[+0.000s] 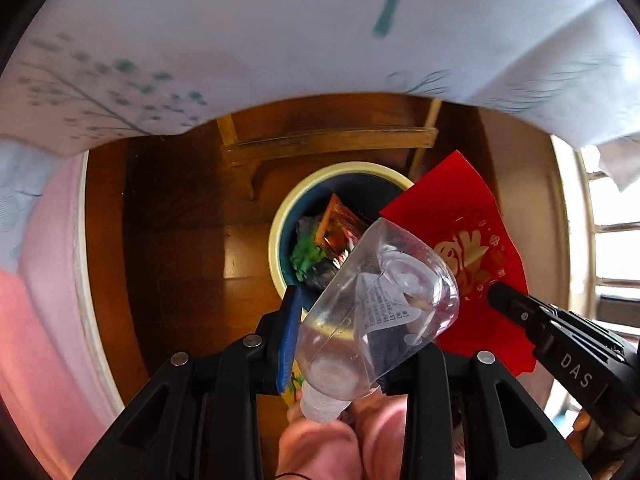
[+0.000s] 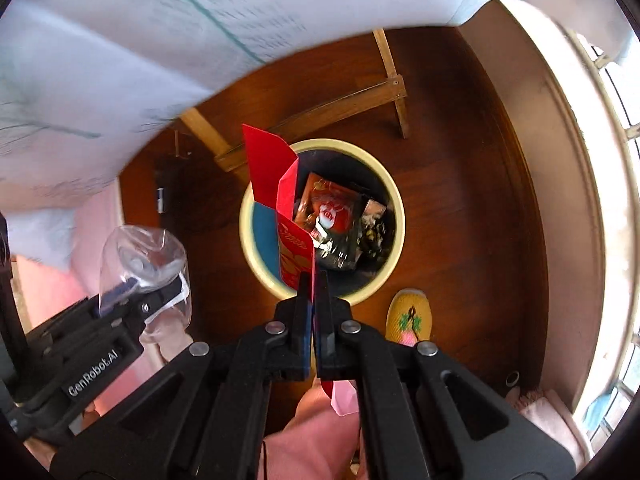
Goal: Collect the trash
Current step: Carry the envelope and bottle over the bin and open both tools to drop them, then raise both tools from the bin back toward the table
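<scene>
The left gripper (image 1: 340, 344) is right under the lens, its jaws clamped on a crushed clear plastic bottle (image 1: 372, 304) with the white cap pointing back toward pink-clad legs (image 1: 332, 448). Beyond hangs a white printed tablecloth (image 1: 280, 40) over a dark wooden floor (image 1: 180, 260). Below both tools stands a round bin (image 2: 394, 216) with a cream rim, already holding wrappers (image 2: 332, 212). The right gripper (image 2: 314, 280) is pinched tight on a folded red envelope (image 2: 276, 184), which stands up over the bin's near edge. A yellow knitted slipper (image 2: 410, 316) sits just beside the bin.
</scene>
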Demonstrator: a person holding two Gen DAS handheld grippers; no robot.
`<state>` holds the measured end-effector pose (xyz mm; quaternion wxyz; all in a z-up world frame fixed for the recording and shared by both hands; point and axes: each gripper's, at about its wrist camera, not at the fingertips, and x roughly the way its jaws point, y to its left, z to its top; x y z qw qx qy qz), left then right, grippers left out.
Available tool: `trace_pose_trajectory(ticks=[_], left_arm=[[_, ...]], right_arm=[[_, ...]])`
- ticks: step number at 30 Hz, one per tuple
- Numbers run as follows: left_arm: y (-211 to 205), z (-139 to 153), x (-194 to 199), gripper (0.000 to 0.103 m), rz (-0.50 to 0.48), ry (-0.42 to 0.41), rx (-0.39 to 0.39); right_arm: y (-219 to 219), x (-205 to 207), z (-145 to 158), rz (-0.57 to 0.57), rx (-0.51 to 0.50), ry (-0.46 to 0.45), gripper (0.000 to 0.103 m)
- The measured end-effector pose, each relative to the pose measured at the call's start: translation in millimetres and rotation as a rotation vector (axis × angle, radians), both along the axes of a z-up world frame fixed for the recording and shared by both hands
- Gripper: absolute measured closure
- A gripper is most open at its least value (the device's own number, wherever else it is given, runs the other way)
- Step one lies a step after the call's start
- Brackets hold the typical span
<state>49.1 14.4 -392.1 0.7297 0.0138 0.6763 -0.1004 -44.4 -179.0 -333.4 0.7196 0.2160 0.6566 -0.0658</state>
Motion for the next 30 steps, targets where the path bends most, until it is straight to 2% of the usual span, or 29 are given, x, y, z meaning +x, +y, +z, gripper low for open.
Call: trace_pose_trajectory(ticks=[4,7,8,11,12,16,17,18,19,20,21,25,30], left_arm=[[1.4,-26.4,9.5,0.072,0.03,0.001,-0.021],[3.4,-37.8,11.8,0.064,0.042,-0.006,-0.018],[3.7,-41.7,13.3,0.058,0.043,-0.003,-0.021],[6.7,-51.2,15.9,0.025,0.044,0.004,-0.029],[7.4,-53.4,16.2,0.024,0.042,0.003,-0.029],[9.4,-57.6,14.5,0.024,0.036,0.004,-0.006],[8.7,-56.0,13.8,0.024,0.039,0.004,-0.005],[8.3,-56.6,13.8,0.024,0.042,0.005,-0.004],[8.2,-55.3,13.6,0.023,0.044,0.002,-0.006],[9.4,-54.4,13.9,0.024,0.045,-0.003,-0.008],[8.7,-50.9,13.7,0.024,0.046,-0.011,-0.009],[12.9,-37.7,12.8,0.024,0.038,-0.038,-0.008],[10.7,-7.0,7.9,0.024,0.021,-0.074,-0.008]], right_arm=[[-0.1,11.9,-32.1,0.004,-0.026,-0.007,0.103],[1.5,18.8,-47.0,0.019,-0.057,-0.008,0.102],[2.3,19.9,-50.8,0.025,-0.055,-0.001,0.102],[2.6,17.7,-60.4,0.038,-0.038,0.02,0.101],[3.1,17.1,-62.4,0.043,-0.033,0.019,0.101],[5.4,13.5,-68.6,0.052,-0.042,0.016,0.099],[4.8,13.5,-70.8,0.049,-0.039,0.019,0.095],[4.3,13.7,-72.6,0.046,-0.031,0.019,0.082],[4.0,13.4,-75.5,0.043,-0.019,0.016,0.074],[4.0,13.7,-75.7,0.041,-0.007,0.011,0.061],[4.8,14.3,-74.4,0.044,0.003,0.002,0.059],[10.8,18.2,-69.2,0.068,-0.011,-0.024,0.059],[11.6,16.1,-49.8,0.066,-0.014,-0.04,0.059]])
